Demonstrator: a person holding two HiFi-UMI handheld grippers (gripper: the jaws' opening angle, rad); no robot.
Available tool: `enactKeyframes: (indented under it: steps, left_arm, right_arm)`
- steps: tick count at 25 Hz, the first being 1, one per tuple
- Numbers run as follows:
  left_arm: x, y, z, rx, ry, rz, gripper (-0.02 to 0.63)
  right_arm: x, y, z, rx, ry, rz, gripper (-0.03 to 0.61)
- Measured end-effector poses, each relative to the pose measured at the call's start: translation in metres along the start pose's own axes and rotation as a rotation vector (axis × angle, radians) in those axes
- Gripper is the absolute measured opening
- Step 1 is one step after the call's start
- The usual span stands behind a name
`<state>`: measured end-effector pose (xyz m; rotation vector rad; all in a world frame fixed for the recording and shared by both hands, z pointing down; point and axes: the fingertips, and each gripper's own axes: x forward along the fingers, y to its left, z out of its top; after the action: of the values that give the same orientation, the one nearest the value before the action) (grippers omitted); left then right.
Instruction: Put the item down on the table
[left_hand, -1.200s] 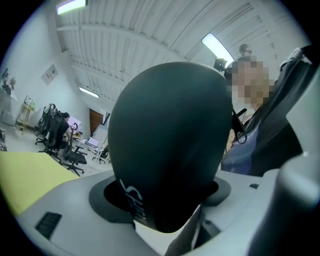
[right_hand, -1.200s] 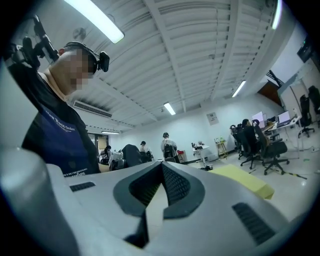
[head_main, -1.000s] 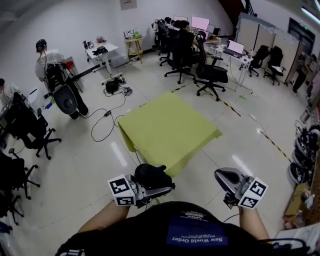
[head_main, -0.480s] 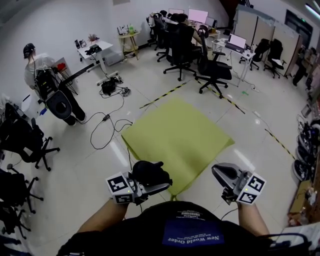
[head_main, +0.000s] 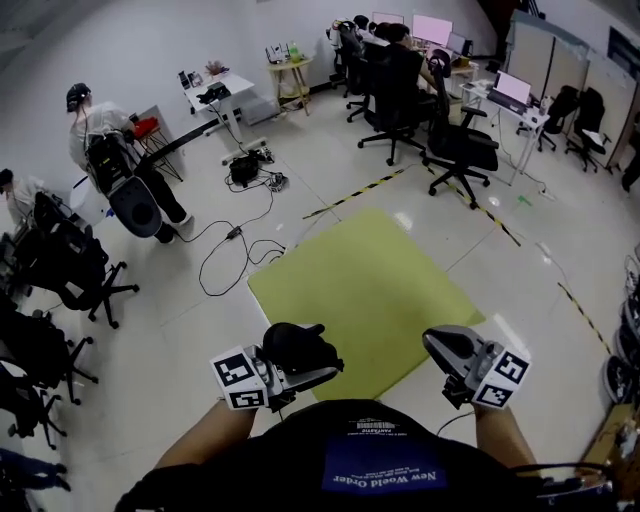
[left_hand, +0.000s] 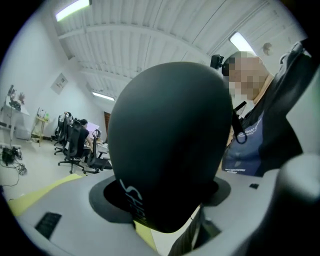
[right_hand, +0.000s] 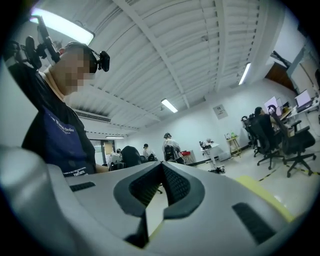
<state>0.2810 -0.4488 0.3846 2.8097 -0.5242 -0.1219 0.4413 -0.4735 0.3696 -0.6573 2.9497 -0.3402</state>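
Black rounded item (left_hand: 165, 145) clamped in left tongs (head_main: 297, 372); right tongs (right_hand: 160, 187) closed, empty; green desk (head_main: 380, 290) ahead, set-down pending.

Table: the square table under a yellow-green cloth (head_main: 380, 290) sits lower and closer in the head view than a second ago.
Near corner: it now reaches down past the black rounded item (head_main: 295, 345) in the left gripper (head_main: 320, 372), between that and the right gripper (head_main: 440, 348).
Background: the office desks with lit monitors (head_main: 440, 30) sit further right.
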Motion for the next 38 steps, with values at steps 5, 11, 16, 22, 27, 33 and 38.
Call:
enactKeyframes:
  steps: [5, 11, 16, 22, 27, 33, 38]
  left_arm:
    - [0.032, 0.021, 0.007, -0.009, 0.000, 0.086, 0.339]
    - [0.025, 0.052, 0.007, -0.028, 0.033, 0.119, 0.339]
    - [0.011, 0.084, 0.002, -0.040, 0.057, 0.054, 0.339]
    - [0.012, 0.116, -0.010, -0.042, 0.094, -0.054, 0.339]
    - [0.021, 0.123, -0.010, -0.064, 0.072, -0.100, 0.339]
    - [0.040, 0.157, -0.008, 0.008, 0.130, -0.058, 0.339]
    - [0.069, 0.229, 0.010, 0.196, 0.226, -0.023, 0.339]
  right_arm:
    - [0.013, -0.052, 0.011, -0.015, 0.024, 0.102, -0.012]
    - [0.046, -0.078, 0.008, 0.028, 0.011, 0.109, -0.012]
    - [0.078, -0.082, -0.005, 0.025, 0.025, 0.077, -0.012]
    - [0.096, -0.088, -0.020, 0.044, 0.023, -0.015, -0.012]
    - [0.102, -0.095, -0.023, 0.046, 0.048, -0.048, -0.012]
    - [0.104, -0.139, -0.014, -0.008, 0.056, -0.070, -0.012]
    - [0.130, -0.199, -0.002, -0.098, 0.039, -0.092, -0.012]
